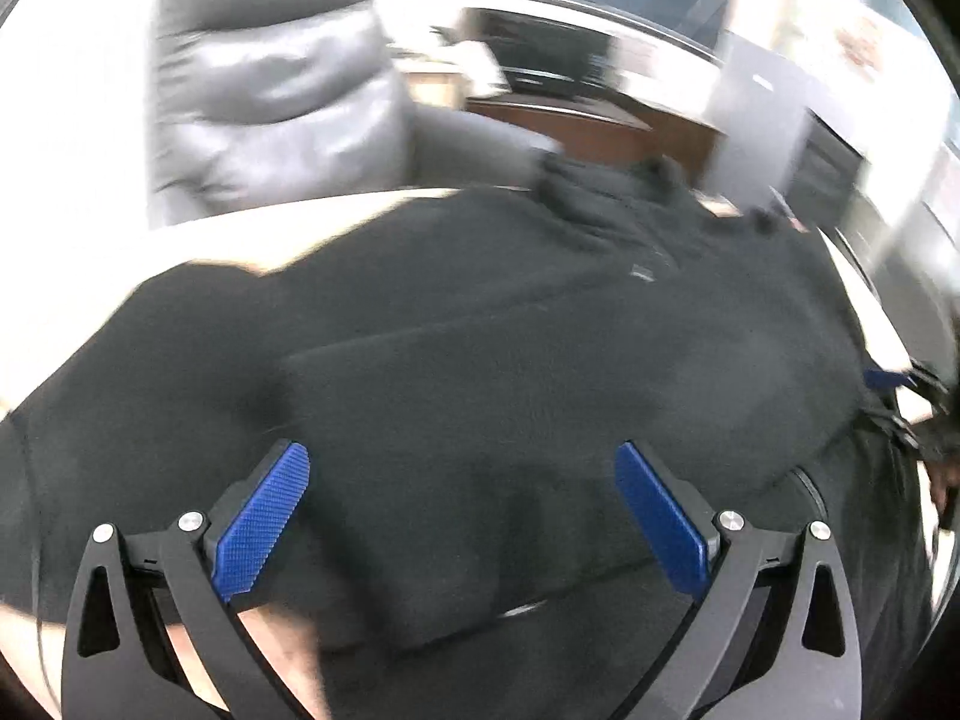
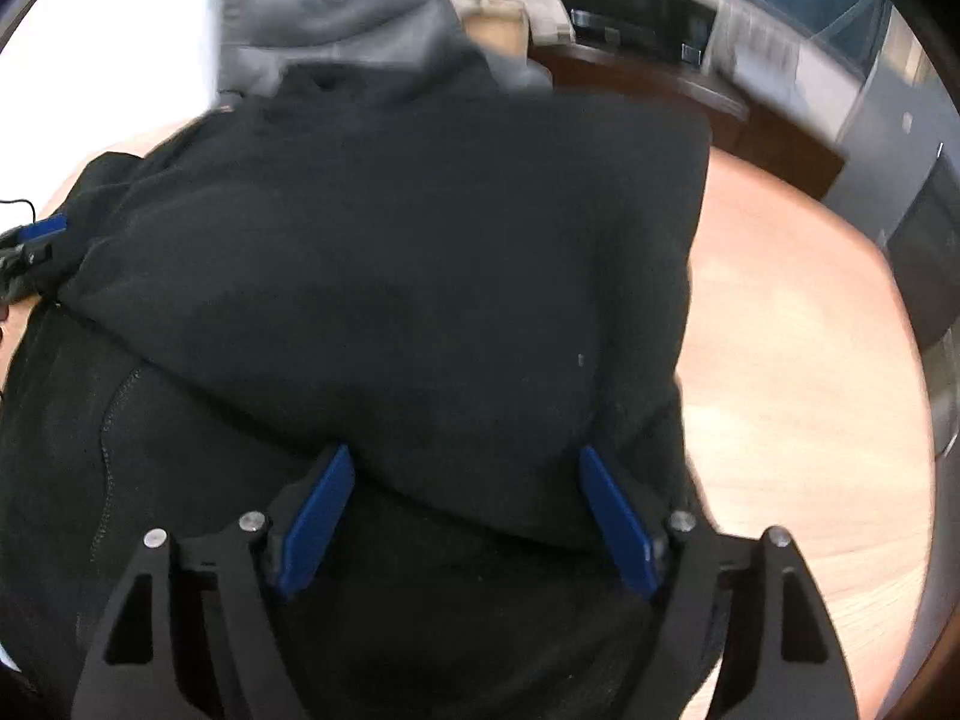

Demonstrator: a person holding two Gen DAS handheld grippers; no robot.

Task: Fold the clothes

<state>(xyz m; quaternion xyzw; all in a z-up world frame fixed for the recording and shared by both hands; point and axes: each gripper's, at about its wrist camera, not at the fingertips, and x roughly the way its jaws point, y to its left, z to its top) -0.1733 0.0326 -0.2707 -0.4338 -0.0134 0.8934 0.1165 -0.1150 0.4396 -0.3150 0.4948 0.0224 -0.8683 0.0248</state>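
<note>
Matt black fleece garment point(image 2: 384, 276)

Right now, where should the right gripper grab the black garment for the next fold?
Probably the near edge of the folded top layer of the black garment, running between the right gripper pads. Come from above, one finger slid under that edge: it sits raised over the layer beneath, on the wooden table. Jaws are open and straddle it.

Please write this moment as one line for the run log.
task: fold clothes | item: black fleece jacket spread on wooden table | left hand-held gripper: open over jacket | right hand-held gripper: open over jacket
</note>
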